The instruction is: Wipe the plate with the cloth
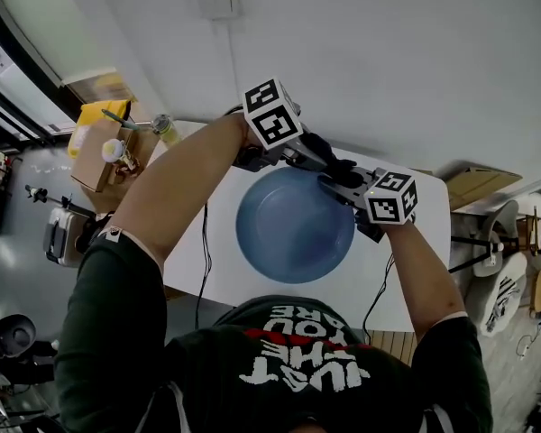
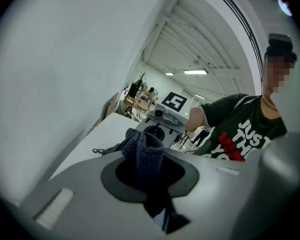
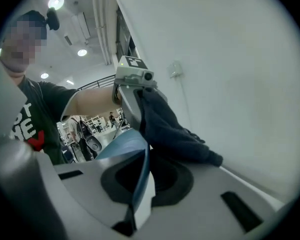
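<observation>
The white desk (image 1: 424, 251) spreads beneath both grippers. Over it is the blue plate (image 1: 293, 228), its rim clamped edge-on between the jaws of the right gripper (image 3: 140, 181). The dark cloth (image 3: 170, 129) is bunched in the left gripper (image 2: 151, 156), whose jaws grasp it, just beside the right gripper above the plate's far edge.

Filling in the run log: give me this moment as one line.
left tongs: shut on cloth | right tongs: shut on plate rim | cloth: by plate's far rim
</observation>
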